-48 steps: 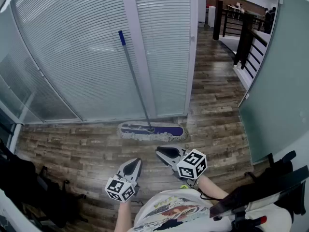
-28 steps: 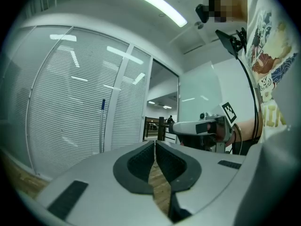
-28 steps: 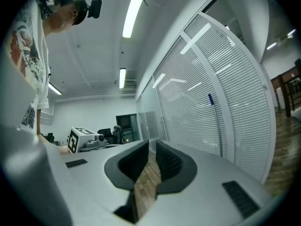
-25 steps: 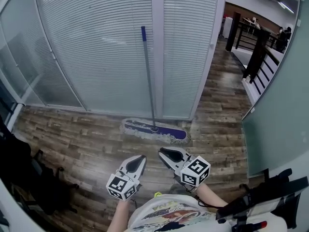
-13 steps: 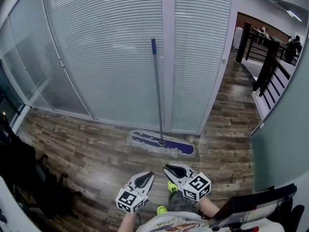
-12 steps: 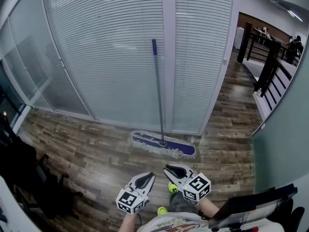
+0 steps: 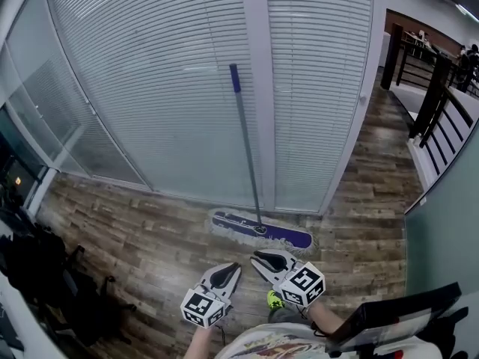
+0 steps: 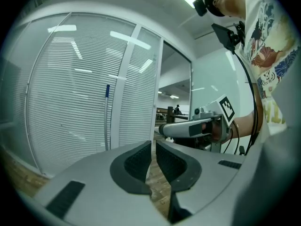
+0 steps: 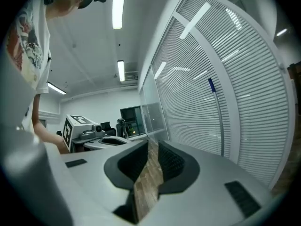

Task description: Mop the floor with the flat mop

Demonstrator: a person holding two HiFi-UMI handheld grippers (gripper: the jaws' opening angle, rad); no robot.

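Head view: both hands sit low in front of the body. The left gripper and right gripper are side by side, pointing roughly level at the window blinds, both closed on nothing. The flat mop rests on the wood floor just ahead, handle propped against the blinds.

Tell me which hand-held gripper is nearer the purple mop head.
The right hand-held gripper, just below the purple flat mop head; the left hand-held gripper is farther.
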